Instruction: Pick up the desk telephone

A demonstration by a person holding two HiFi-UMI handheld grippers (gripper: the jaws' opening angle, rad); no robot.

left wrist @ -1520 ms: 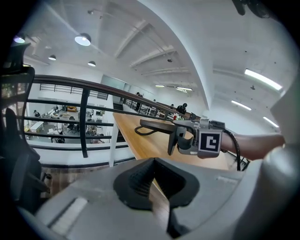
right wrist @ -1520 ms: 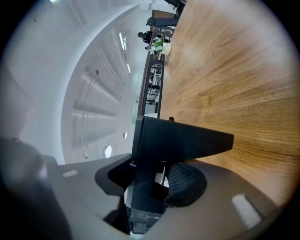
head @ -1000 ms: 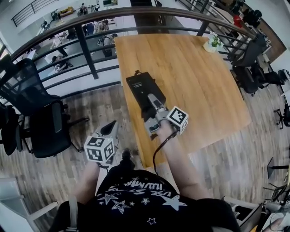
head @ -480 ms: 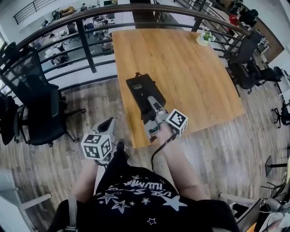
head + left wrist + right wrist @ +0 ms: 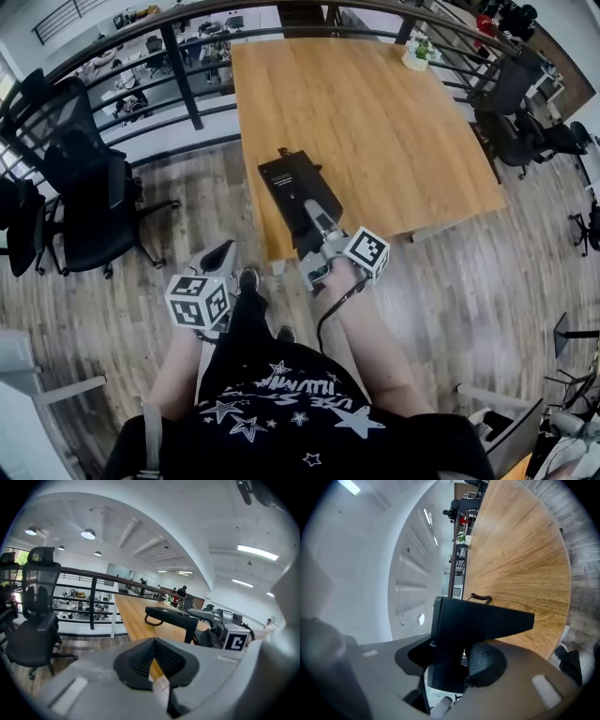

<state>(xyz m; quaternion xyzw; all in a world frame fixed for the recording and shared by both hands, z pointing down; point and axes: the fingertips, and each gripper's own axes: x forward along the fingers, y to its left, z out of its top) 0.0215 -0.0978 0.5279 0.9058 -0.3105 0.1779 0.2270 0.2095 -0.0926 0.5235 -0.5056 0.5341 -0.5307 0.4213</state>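
Observation:
The black desk telephone [image 5: 292, 186] hangs in the air over the near left corner of the wooden table [image 5: 394, 122]. My right gripper [image 5: 310, 234] is shut on its near end. In the right gripper view the telephone's dark body [image 5: 478, 620] fills the space between the pads, and its coiled cord [image 5: 480, 597] trails behind it. My left gripper [image 5: 219, 259] is low at the left over the floor, apart from the phone, shut with nothing in it. In the left gripper view its pads [image 5: 140, 660] meet, and the lifted telephone [image 5: 168, 615] shows beyond them.
Black office chairs [image 5: 84, 202] stand at the left by a dark railing [image 5: 178, 56]. More chairs [image 5: 511, 103] stand to the right of the table. A small potted plant [image 5: 417, 52] sits on the table's far corner. Wooden floor lies under me.
Both grippers and I have drawn back from the table, which now sits farther up in the head view. The telephone has come along in the right gripper.

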